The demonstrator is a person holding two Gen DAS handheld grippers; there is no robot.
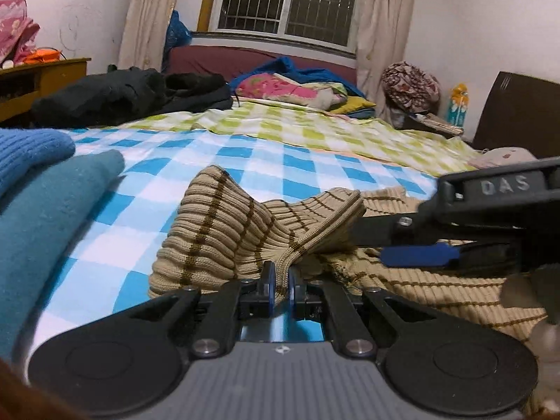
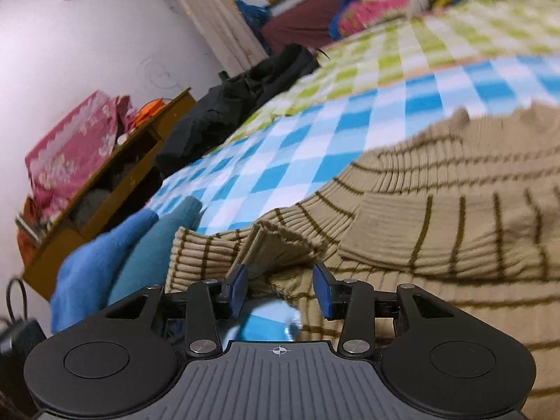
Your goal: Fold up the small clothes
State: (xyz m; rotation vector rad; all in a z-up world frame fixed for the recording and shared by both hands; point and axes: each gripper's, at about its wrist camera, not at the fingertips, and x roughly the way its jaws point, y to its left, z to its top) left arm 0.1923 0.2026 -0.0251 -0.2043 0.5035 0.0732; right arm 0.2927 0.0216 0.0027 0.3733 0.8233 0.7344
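Observation:
A beige ribbed sweater with brown stripes (image 1: 245, 231) lies on the blue-checked bedsheet (image 1: 245, 154). My left gripper (image 1: 281, 285) is shut on a fold of the sweater's ribbed edge and lifts it off the bed. My right gripper (image 1: 402, 245) comes in from the right beside that raised fold. In the right wrist view the right gripper (image 2: 280, 288) is open, its jaws on either side of the sweater's (image 2: 437, 210) bunched edge, with nothing pinched.
Folded teal (image 1: 45, 217) and blue (image 1: 28, 150) clothes sit at the left. A black garment (image 1: 122, 94), a green-checked sheet (image 1: 297, 126) and piled bedding (image 1: 297, 87) lie farther back. A wooden cabinet (image 2: 105, 182) stands left of the bed.

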